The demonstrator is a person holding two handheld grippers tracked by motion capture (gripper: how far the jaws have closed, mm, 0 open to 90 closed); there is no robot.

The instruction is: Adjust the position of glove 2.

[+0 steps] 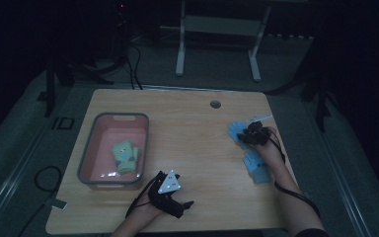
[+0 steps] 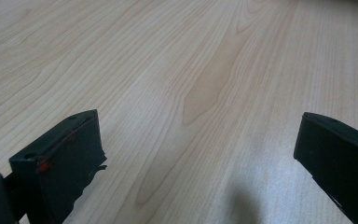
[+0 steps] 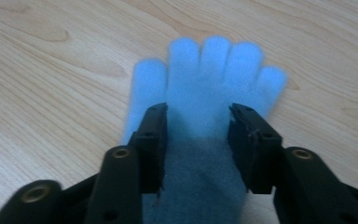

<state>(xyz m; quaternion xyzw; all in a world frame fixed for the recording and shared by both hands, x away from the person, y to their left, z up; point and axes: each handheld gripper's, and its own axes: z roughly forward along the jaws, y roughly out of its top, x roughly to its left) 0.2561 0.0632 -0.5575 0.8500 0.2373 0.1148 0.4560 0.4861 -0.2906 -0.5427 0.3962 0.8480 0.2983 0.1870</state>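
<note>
Right gripper [image 3: 198, 135]: jaws set astride a blue glove [image 3: 205, 88], palm between them; contact cannot be told.
Glove cuff: cut off below.
Left gripper [image 2: 196, 154]: jaws held wide apart over bare table [image 2: 177, 56].

Two black handheld grippers. Left gripper [image 1: 170, 190]: grey three-cornered plate on top with small dark dots, black cable trailing back along the forearm. Its fingers [image 2: 63, 158]: blocky black pads, red marks along one edge, ragged lining. Right gripper [image 3: 198, 154]: black fingers [image 3: 151, 140], brass-coloured rivets at the link pivots, frayed pad edges. Black cable looping along the right forearm. Dark sleeve edge at the right elbow.
</note>
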